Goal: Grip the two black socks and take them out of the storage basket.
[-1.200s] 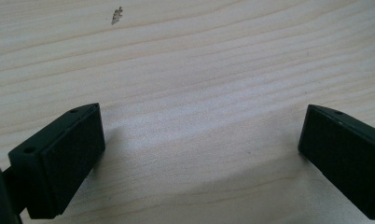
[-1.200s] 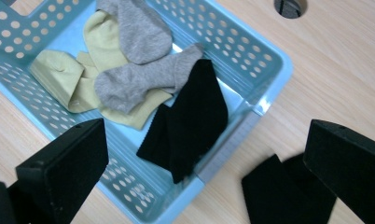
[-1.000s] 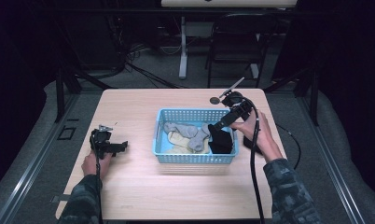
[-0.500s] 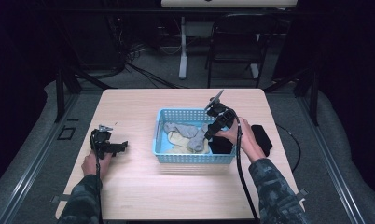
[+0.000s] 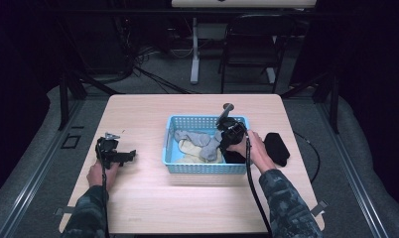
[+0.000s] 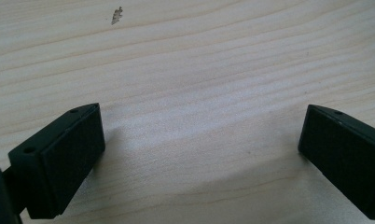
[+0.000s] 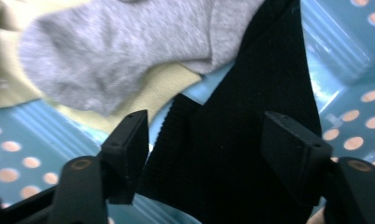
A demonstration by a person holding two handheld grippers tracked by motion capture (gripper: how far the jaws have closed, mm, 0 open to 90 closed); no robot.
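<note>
- While the right gripper [image 5: 226, 145] dips into the light blue perforated plastic basket [image 5: 173, 161], its jaws have just been closing and stand either side of a black ribbed sock [image 7: 232, 158], the pads not yet pressing on it
- That black ribbed sock lies in the basket's right end, partly under a grey knitted sock [image 7: 115, 60], which itself rests on a pale yellow cloth [image 7: 164, 86]
- A second black sock [image 5: 277, 148] lies on the pale wooden table [image 5: 197, 208] just outside the basket's right wall
- The left gripper [image 5: 119, 156] rests on the table well to the left, its jaws wide apart with nothing but bare wood between them
- Risk, as I judge it: the left-hand pad [image 7: 129, 144] sits near the yellow cloth's edge, so a closing pinch could catch that cloth too and drag it out together with the sock
- A shallow pinch on the ribbed fabric could slip as the sock is lifted
- The grey sock overlapping the black one may ride up with it and spill over the wall
</note>
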